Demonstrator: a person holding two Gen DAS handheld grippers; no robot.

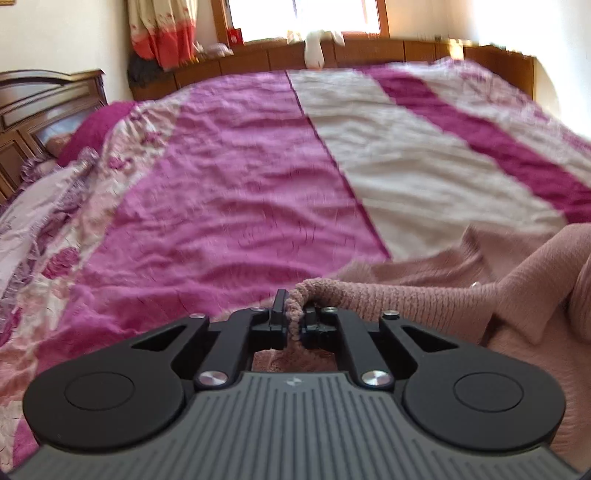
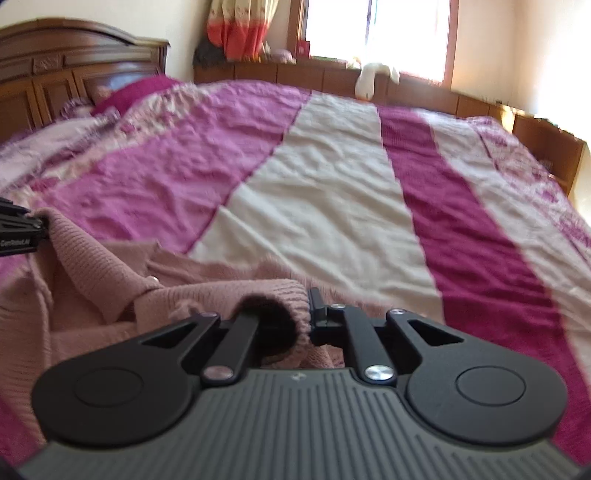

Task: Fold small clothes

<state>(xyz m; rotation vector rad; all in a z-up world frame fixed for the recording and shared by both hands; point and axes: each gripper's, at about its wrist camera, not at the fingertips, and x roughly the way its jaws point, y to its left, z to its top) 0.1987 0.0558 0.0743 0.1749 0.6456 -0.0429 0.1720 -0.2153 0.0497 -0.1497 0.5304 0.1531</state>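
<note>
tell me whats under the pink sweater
The pink sweater lies on the striped bedspread, which shows all around it. Anything else beneath is covered by the knit.

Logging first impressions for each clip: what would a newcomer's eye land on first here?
Most striking is the bedspread, broad pink, cream and magenta stripes filling both views. Next comes the dusty-pink knit sweater bunched at the near edge, with the left gripper shut on a fold of it and the right gripper clamped on its ribbed cuff. Behind, a carved wooden headboard and a bright window.
</note>
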